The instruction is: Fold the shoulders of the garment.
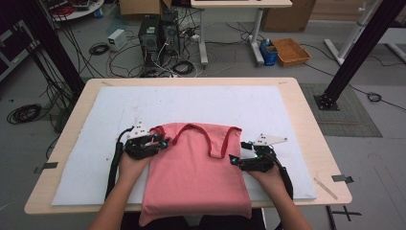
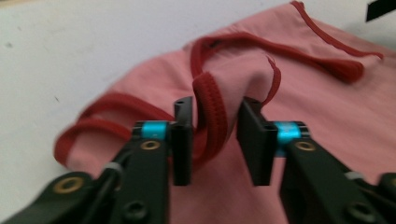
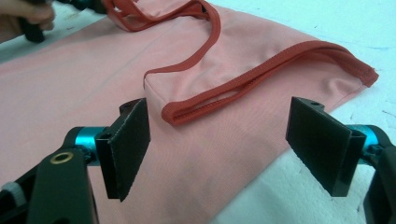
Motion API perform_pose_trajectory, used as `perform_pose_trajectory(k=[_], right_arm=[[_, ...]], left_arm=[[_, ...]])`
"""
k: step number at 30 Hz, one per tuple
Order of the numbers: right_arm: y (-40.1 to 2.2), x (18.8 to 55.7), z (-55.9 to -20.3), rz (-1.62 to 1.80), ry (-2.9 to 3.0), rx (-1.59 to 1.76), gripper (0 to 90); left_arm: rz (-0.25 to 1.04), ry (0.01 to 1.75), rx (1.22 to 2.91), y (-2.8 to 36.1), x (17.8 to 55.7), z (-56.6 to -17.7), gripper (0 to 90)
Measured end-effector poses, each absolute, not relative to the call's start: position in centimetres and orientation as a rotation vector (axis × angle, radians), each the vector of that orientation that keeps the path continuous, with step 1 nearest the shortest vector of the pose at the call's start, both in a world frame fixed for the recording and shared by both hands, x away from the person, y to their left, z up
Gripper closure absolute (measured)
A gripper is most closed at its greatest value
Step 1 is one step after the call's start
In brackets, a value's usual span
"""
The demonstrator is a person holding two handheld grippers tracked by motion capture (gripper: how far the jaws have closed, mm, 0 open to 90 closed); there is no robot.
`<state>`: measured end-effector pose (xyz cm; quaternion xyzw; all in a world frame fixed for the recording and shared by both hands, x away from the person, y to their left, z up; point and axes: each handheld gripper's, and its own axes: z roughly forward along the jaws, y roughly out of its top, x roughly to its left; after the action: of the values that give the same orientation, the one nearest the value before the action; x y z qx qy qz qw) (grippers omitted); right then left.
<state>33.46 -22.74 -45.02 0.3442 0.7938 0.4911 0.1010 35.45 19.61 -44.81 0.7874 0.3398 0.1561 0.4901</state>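
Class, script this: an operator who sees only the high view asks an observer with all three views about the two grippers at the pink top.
Operator: Is the left gripper clamped on anything?
Observer: No. A red strap loop stands between its jaws, with a gap on one side.
Operator: And the right gripper?
Observer: Open wide, its jaws straddling the edge of the pink top, gripping nothing.

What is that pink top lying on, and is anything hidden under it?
The pink top lies flat on a white foam sheet that covers the wooden table. Its bottom hem hangs over the near edge. Whatever lies directly beneath the cloth is covered, so that cannot be told.
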Motion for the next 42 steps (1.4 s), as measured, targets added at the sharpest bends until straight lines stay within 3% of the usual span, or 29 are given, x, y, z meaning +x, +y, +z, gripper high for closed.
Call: perform_pose_trajectory(k=[2,6,14,18,28,33,42], right_arm=[[-22.7,33.5,-45.0,1.449,2.344,1.009,21.8],[-22.7,33.5,-45.1,1.453,2.347,1.010,21.8],[-22.7,33.6,-45.1,1.449,2.350,1.010,21.8],[-22.7,33.5,-45.1,1.447,2.348,1.013,21.8],[-22.6,33.6,-45.1,1.442,2.356,1.018,21.9],[-22.7,33.6,-45.1,1.446,2.356,1.019,21.9],[-22.7,33.6,-45.1,1.446,2.358,1.021,21.9]], left_arm=[[0.365,0.827,1.894,19.9,34.5,-44.6,48.6],[0.358,0.801,1.861,20.2,33.9,-43.4,40.9],[0.369,0.794,1.857,19.4,34.9,-42.1,39.7],[0.365,0.802,1.857,19.2,35.7,-42.3,47.7],[0.371,0.754,2.013,18.7,35.6,-43.5,78.6],[0.338,0.747,1.997,19.1,34.9,-43.8,83.3],[0.307,0.749,1.952,20.1,33.1,-43.2,83.8]])
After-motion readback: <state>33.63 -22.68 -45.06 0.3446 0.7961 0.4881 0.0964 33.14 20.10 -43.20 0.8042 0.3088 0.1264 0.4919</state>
